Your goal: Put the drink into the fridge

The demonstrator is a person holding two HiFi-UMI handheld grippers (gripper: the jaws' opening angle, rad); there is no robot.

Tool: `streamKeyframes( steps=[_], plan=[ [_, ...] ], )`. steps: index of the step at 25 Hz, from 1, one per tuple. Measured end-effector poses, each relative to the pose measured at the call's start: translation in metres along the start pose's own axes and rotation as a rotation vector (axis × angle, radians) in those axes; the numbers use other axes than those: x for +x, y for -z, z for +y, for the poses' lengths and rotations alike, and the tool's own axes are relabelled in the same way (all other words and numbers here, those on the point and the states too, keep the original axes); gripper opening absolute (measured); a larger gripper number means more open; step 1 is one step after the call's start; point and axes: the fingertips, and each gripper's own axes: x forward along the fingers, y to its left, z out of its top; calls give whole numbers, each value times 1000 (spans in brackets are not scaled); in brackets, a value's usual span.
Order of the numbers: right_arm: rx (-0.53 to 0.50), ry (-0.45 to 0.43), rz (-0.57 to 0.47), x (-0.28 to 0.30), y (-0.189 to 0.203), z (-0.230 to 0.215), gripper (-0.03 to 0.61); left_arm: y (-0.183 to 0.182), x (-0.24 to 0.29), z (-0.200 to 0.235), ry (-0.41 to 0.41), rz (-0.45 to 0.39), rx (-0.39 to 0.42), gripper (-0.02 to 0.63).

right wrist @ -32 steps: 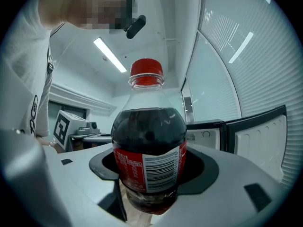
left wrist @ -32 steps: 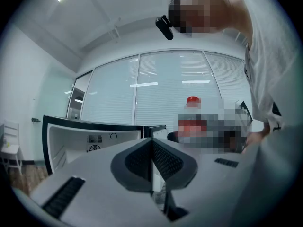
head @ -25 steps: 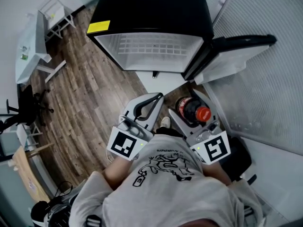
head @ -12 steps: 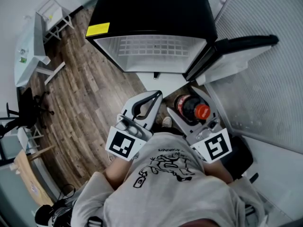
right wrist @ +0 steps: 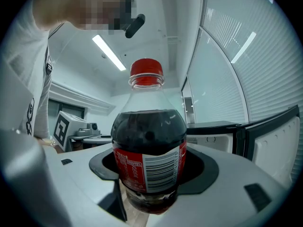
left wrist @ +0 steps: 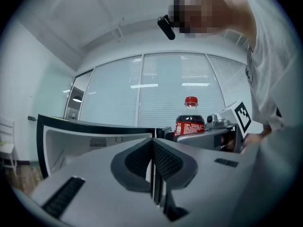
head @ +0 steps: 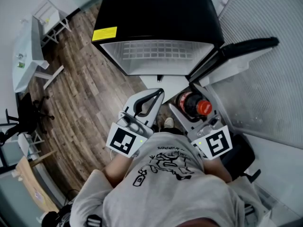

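Currently, the right gripper (head: 190, 100) clamps the clear plastic cola bottle (right wrist: 149, 160) across its labelled body, with the jaws set wide and bearing on both sides. The bottle stands upright in that grip, off the wooden plank floor (head: 85, 89). It is just in front of the black compact fridge (head: 156, 13), near the hinge edge of the white-lined open door (head: 239, 60). The left gripper (left wrist: 153, 148) has its jaws pressed together on nothing.

Handling: the bottle appears filled to the shoulder, so expect moderate weight carried low. The wall is smooth and probably yields under pressure. The label band, where the body is straight, is judged the soundest place to hold. Avoid the tapered neck. The liquid may slosh on quick moves.

Appearance: dark brown liquid, a red screw cap, a red wraparound label with a white barcode panel, and a transparent neck above the liquid line.
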Motion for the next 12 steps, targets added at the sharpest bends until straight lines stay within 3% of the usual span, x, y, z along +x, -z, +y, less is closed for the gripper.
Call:
streamKeyframes(
  steps=[12],
  plan=[
    [0, 15, 37, 24, 8, -4, 323, 0, 4, 18, 51, 8, -13, 3]
  ],
)
